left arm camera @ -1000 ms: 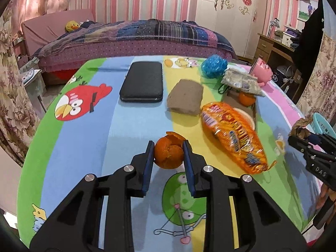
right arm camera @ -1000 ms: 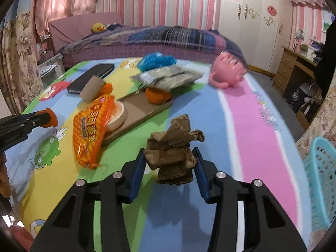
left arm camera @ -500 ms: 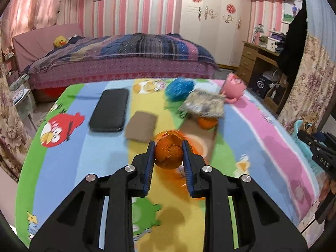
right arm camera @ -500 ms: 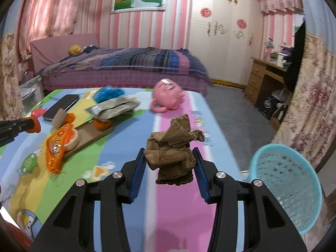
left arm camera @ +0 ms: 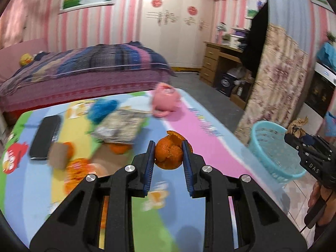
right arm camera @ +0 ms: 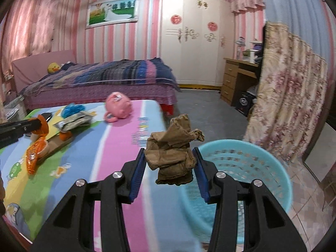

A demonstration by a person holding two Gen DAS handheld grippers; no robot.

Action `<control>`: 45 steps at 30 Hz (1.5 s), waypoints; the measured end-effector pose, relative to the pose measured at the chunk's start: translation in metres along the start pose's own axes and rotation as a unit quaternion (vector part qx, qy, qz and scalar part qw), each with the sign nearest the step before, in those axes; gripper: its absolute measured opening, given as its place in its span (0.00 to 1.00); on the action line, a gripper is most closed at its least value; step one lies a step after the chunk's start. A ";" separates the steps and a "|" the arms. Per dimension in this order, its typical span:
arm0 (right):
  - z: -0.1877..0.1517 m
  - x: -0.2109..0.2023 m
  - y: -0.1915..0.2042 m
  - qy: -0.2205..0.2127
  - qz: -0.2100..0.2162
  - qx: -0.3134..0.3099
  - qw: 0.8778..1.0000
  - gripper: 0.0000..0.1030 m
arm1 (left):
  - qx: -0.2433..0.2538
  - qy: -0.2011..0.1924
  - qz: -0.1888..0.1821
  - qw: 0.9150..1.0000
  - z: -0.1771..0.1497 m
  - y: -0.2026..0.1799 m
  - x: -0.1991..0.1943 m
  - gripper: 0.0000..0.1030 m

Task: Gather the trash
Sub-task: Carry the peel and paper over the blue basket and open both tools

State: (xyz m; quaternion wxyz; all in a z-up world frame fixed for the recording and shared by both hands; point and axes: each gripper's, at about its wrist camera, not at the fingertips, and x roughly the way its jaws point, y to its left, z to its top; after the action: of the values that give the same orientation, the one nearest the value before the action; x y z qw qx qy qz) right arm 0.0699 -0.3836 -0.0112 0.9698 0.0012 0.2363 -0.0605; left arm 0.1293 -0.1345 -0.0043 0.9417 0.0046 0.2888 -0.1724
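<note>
1. Two pieces of trash are in hand: the left gripper (left arm camera: 168, 155) is clenched on a peeled-open orange (left arm camera: 169, 154), pinched between its pads above the table (left arm camera: 212, 145).
2. The right gripper (right arm camera: 170, 164) grips a crumpled brown paper wad (right arm camera: 173, 157) between its jaws.
3. The carry step looks under way; the blue basket (right arm camera: 271, 163) sits just beyond and below the right jaws, far right of the left ones.
4. Next, each load likely needs centring over the rim before release.
</note>
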 end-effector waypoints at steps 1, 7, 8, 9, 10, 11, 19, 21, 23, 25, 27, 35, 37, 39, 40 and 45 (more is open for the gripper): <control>-0.001 -0.001 -0.008 0.000 -0.007 0.003 1.000 0.43 | 0.004 0.001 -0.006 1.000 0.000 -0.009 0.004 0.24; -0.012 -0.004 -0.054 0.005 -0.048 0.026 0.999 0.43 | 0.040 0.004 -0.045 0.998 0.006 -0.071 0.029 0.24; -0.014 -0.004 -0.062 0.006 -0.053 0.033 0.998 0.43 | 0.046 0.004 -0.051 0.998 0.007 -0.081 0.033 0.24; -0.016 -0.004 -0.072 0.008 -0.060 0.041 0.997 0.43 | 0.051 0.004 -0.058 0.997 0.007 -0.092 0.037 0.24; -0.018 -0.004 -0.078 0.009 -0.064 0.044 0.997 0.43 | 0.054 0.005 -0.063 0.997 0.007 -0.099 0.039 0.24; -0.020 -0.004 -0.085 0.010 -0.069 0.048 0.996 0.43 | 0.058 0.006 -0.072 0.996 0.007 -0.109 0.043 0.24; -0.029 0.001 -0.124 0.016 -0.099 0.061 0.993 0.43 | 0.096 0.015 -0.106 0.990 -0.001 -0.173 0.072 0.24; -0.031 0.004 -0.131 0.019 -0.103 0.065 0.992 0.43 | 0.101 0.021 -0.118 0.988 -0.002 -0.188 0.081 0.24; -0.033 0.006 -0.137 0.022 -0.106 0.068 0.992 0.43 | 0.103 0.025 -0.124 0.987 -0.002 -0.197 0.087 0.24; -0.035 0.008 -0.141 0.023 -0.109 0.070 0.991 0.43 | 0.105 0.027 -0.131 0.985 -0.001 -0.208 0.093 0.24; -0.036 0.009 -0.144 0.025 -0.109 0.072 0.991 0.43 | 0.109 0.030 -0.136 0.984 0.000 -0.217 0.100 0.24; -0.044 0.016 -0.150 0.034 -0.108 0.085 0.990 0.43 | 0.125 0.029 -0.123 0.984 0.005 -0.227 0.117 0.65; -0.045 0.017 -0.150 0.035 -0.109 0.086 0.990 0.43 | 0.121 0.028 -0.116 0.985 0.008 -0.223 0.118 0.76; -0.045 0.018 -0.151 0.035 -0.110 0.089 0.989 0.43 | 0.113 0.023 -0.103 0.988 0.011 -0.213 0.118 0.81; -0.045 0.018 -0.151 0.035 -0.111 0.091 0.989 0.43 | 0.111 0.022 -0.098 0.989 0.012 -0.209 0.119 0.82; -0.043 0.022 -0.151 0.035 -0.112 0.099 0.988 0.43 | 0.099 0.022 -0.073 0.992 0.013 -0.191 0.120 0.88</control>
State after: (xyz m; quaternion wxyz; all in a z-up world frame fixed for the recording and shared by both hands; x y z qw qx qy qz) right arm 0.0523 -0.5344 -0.0552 0.9432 0.0725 0.2613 -0.1921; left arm 0.1664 -0.3536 -0.0415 0.9149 0.0806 0.2908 -0.2680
